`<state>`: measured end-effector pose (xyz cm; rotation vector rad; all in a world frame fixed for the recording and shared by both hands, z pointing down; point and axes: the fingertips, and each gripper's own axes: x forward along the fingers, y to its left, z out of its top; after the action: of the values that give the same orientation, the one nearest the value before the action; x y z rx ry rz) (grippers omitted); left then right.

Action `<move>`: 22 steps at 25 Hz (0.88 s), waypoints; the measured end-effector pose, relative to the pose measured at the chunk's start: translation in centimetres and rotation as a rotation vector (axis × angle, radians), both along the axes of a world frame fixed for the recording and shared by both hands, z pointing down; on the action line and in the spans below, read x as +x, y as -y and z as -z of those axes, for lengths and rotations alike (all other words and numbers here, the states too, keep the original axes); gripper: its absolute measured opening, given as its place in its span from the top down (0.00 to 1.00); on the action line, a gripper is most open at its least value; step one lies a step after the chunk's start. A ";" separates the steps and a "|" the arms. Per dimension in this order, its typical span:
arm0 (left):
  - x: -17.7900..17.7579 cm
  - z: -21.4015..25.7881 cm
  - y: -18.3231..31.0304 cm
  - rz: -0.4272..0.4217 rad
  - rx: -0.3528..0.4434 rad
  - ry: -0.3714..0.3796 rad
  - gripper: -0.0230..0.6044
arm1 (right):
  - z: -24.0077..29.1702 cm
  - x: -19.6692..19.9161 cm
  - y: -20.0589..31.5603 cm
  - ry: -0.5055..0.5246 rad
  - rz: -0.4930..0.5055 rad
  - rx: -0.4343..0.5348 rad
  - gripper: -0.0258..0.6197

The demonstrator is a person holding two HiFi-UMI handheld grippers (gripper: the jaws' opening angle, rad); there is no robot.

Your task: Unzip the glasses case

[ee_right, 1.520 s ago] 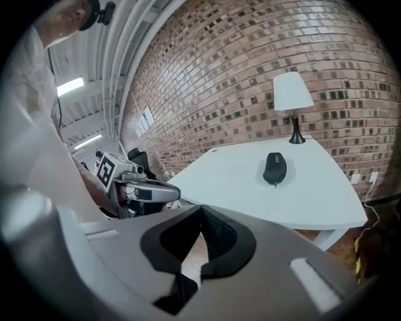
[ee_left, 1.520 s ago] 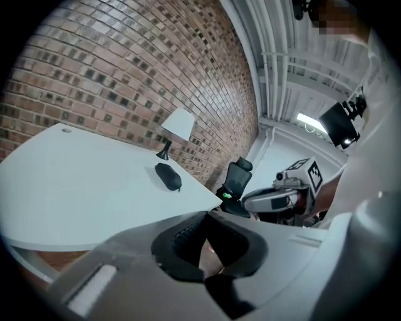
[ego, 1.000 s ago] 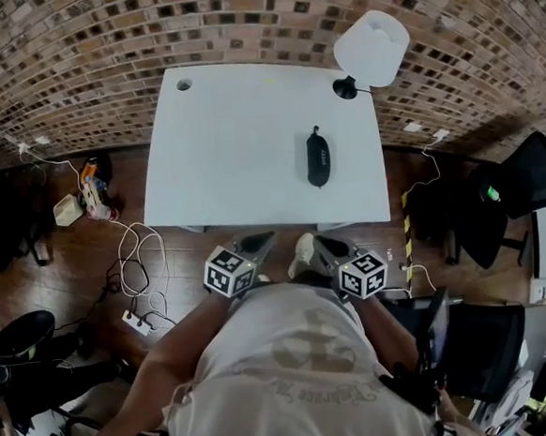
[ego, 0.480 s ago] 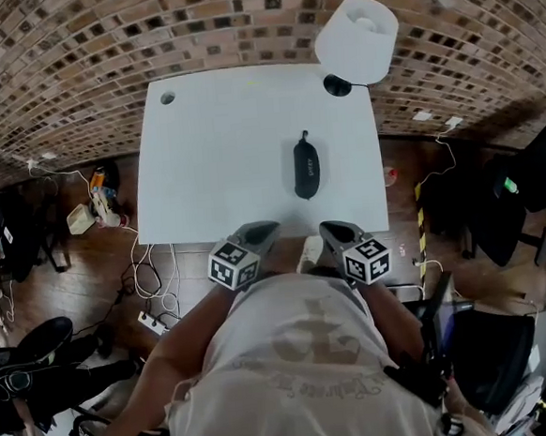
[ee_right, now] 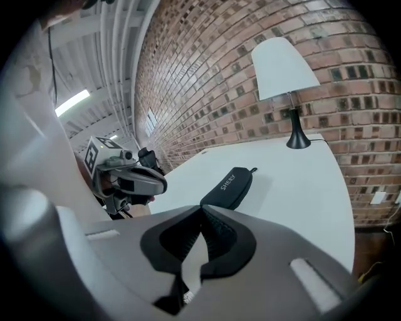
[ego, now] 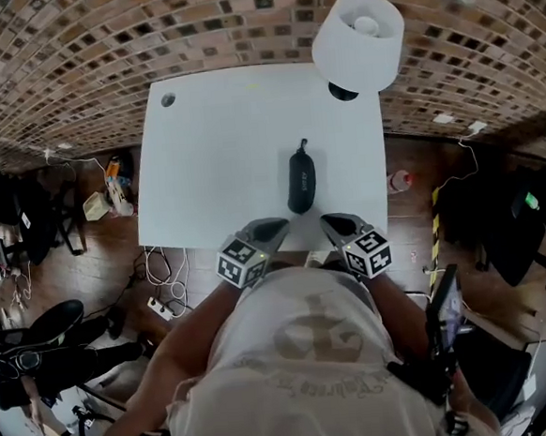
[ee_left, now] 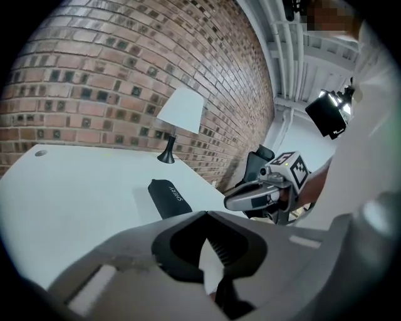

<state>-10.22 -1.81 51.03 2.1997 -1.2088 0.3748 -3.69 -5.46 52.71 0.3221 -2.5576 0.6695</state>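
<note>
A black glasses case [ego: 300,181] lay lengthwise on the white table [ego: 214,161], just beyond the left gripper [ego: 276,226] and right gripper [ego: 330,221], which hovered at the near edge, jaws pressed together and empty. A white lamp [ego: 358,41] stood at the far right corner.

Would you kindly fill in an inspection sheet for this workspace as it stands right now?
Surface: white table, bare apart from two things.
Job's things: black glasses case lies flat right of centre, closed, pull tab at its far end.
Clutter: white-shaded lamp at the far right corner.
Grippers: left gripper and right gripper both shut, empty, at the near edge, short of the case.
Cables: white cables on the floor left of the table.
Surroundings: brick wall, wooden floor, black chair.
</note>
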 end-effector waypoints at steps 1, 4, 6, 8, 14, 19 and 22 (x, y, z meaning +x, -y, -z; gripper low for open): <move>0.0 0.1 0.3 0.014 -0.006 0.002 0.96 | 0.0 0.0 0.3 0.005 0.012 -0.006 0.95; 0.4 0.2 1.2 0.048 -0.019 0.009 0.96 | -0.3 0.0 1.5 0.020 0.032 -0.026 0.95; 0.7 0.1 1.5 0.064 -0.031 0.013 0.96 | -0.6 0.0 2.1 0.028 0.035 -0.041 0.95; 0.9 -0.2 1.3 0.079 -0.044 0.015 0.96 | -0.8 0.0 2.3 0.033 0.045 -0.052 0.95; 1.0 -0.6 1.6 0.102 -0.059 0.012 0.96 | -1.5 0.4 2.9 0.024 0.050 -0.065 0.95; 0.7 -0.4 2.4 0.083 -0.066 -0.006 0.96 | -1.5 0.4 3.5 0.007 0.021 -0.055 0.95; 0.5 -0.5 2.7 0.053 -0.062 -0.019 0.96 | -1.1 0.1 3.3 0.014 -0.018 -0.051 0.95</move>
<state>-9.68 -4.56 51.52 2.1099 -1.2263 0.3638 -3.54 -8.77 53.81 0.3248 -2.5487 0.7453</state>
